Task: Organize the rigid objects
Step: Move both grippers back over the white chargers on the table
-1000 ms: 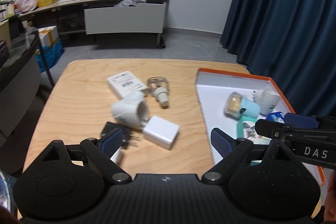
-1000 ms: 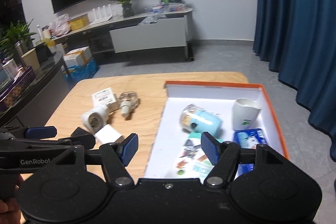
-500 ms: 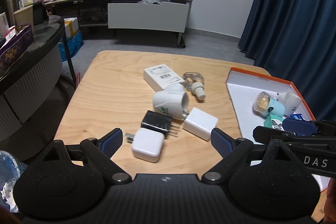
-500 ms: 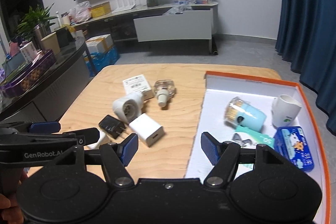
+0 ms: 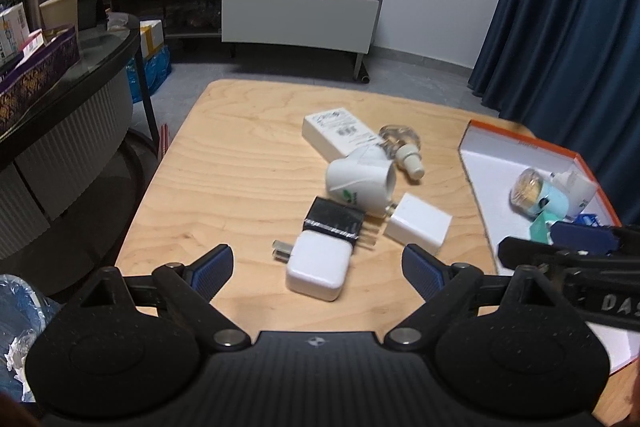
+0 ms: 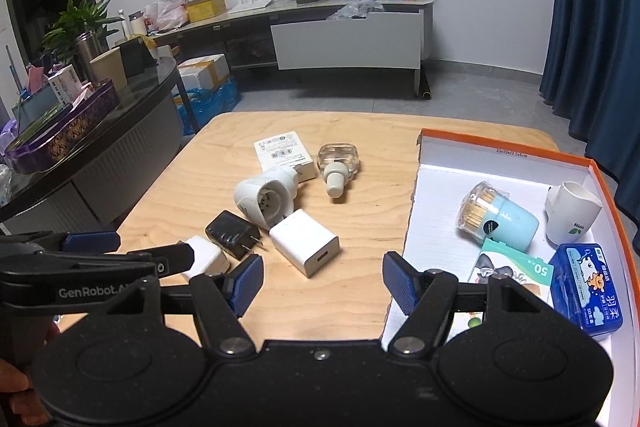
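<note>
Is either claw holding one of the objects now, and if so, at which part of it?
Nothing is held. The left claw and the right claw are both open over the table, and their pads touch no object.

"GenRobot.A" is read in white letters on the left claw (image 6: 120, 259) as it appears in the right wrist view, and "DAS" on the right claw (image 5: 560, 255) in the left wrist view. The number "50" is printed on the green card packet (image 6: 516, 267) in the orange-rimmed box (image 6: 500, 143), whose inner far wall bears a small line of digits too fine to be read.
</note>
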Available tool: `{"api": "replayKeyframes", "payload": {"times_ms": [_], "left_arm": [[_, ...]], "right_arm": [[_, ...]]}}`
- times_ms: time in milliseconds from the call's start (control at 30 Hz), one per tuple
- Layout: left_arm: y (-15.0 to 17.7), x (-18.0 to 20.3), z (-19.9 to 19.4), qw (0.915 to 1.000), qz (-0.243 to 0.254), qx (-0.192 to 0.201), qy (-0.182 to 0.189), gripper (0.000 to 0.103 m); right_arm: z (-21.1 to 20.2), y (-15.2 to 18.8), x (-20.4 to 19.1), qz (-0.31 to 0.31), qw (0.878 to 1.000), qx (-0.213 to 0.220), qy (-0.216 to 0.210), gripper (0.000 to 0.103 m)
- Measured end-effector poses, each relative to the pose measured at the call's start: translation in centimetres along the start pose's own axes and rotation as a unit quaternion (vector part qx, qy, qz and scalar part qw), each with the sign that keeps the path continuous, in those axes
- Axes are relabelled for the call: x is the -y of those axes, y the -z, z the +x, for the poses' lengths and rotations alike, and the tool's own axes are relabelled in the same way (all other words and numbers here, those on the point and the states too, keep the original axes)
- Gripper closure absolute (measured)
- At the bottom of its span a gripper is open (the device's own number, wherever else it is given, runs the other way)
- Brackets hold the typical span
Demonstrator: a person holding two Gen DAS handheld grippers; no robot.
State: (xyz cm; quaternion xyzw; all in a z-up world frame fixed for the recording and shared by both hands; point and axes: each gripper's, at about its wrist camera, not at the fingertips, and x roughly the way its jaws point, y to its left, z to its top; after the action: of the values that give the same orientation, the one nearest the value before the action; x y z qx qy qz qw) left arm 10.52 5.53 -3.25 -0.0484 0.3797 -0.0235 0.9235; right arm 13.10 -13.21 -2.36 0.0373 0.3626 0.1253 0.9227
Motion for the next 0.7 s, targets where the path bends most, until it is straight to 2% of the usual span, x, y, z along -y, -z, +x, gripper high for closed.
{"api": "replayKeyframes", "payload": {"times_ms": [333,600,700], "left_arm": [[1.0,-0.9,2.5,0.9996,0.008,-0.026,-0.006,0.01],[1.0,-0.8,4.6,0.9991,0.03,-0.028,-0.009,0.01],[1.1,-0.7,5.3,0.9989,0.04,-0.022,-0.009,0.015]], "right_arm": [[1.1,0.7,0.3,0.006,1.0,-0.014,-0.002,0.023],[2.2,0.8,0.6,0.007,1.0,-0.024,-0.001,0.023],[2.7,0.8,0.6,0.004,1.0,-0.029,-0.001,0.023]]}}
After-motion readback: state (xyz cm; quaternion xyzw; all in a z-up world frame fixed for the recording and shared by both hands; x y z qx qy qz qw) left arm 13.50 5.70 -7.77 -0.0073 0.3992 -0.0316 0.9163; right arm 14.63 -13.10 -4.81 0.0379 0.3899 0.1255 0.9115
